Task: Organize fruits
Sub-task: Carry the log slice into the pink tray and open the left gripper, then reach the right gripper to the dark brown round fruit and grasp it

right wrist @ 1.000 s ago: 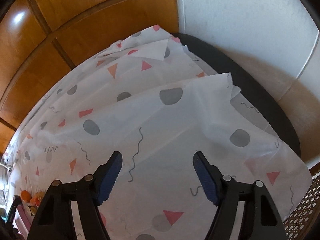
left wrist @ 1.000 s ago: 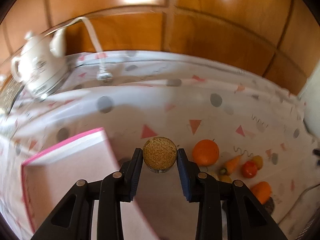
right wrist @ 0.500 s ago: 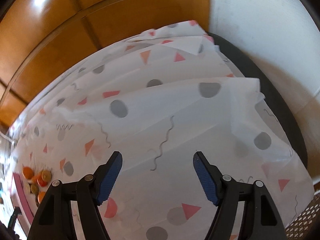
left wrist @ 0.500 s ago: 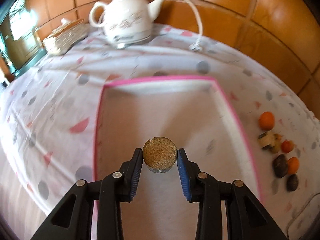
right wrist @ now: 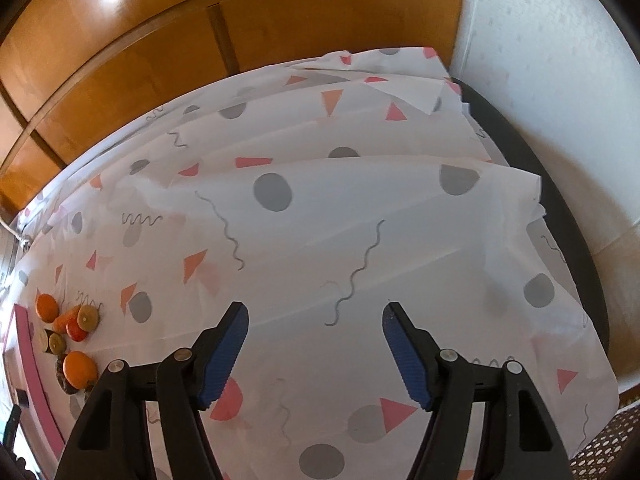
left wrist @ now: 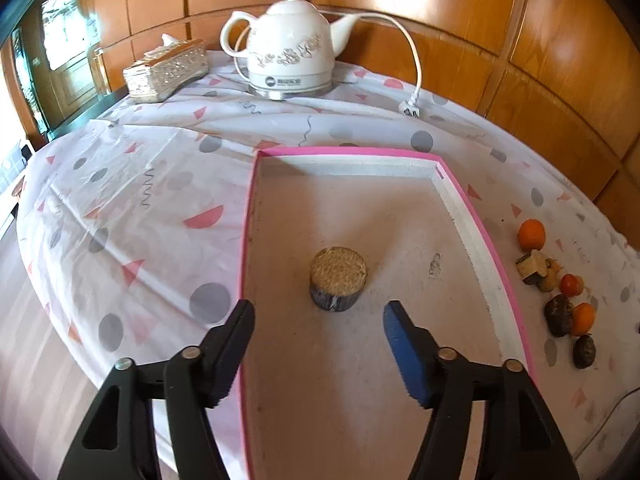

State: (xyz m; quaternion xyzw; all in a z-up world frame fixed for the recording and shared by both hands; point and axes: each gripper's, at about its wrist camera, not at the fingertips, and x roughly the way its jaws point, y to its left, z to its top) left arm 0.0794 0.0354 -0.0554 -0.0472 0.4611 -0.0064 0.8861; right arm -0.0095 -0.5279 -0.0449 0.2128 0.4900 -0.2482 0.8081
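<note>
A round tan-topped, dark-sided fruit piece (left wrist: 338, 279) stands on the floor of the pink-rimmed tray (left wrist: 348, 152). My left gripper (left wrist: 319, 340) is open just behind it, jaws wide apart, holding nothing. A pile of small fruits lies right of the tray: an orange (left wrist: 531, 234), a cut tan piece (left wrist: 530, 266), a red one (left wrist: 569, 284), dark ones (left wrist: 558, 315). My right gripper (right wrist: 315, 354) is open and empty above the bare cloth. The same fruit pile (right wrist: 66, 336) shows at its far left beside the tray's edge (right wrist: 30, 350).
A white teapot-shaped kettle (left wrist: 289, 50) with cord and plug (left wrist: 409, 111) stands at the back. A woven tissue box (left wrist: 166, 70) sits to its left. The patterned tablecloth (right wrist: 320, 208) is creased and ends at the dark table edge (right wrist: 568, 208) on the right. Wood panelling runs behind.
My left gripper swung over the tray, opened and let go of the round fruit piece, which now stands on the tray floor. The right gripper turned a little left, still open.
</note>
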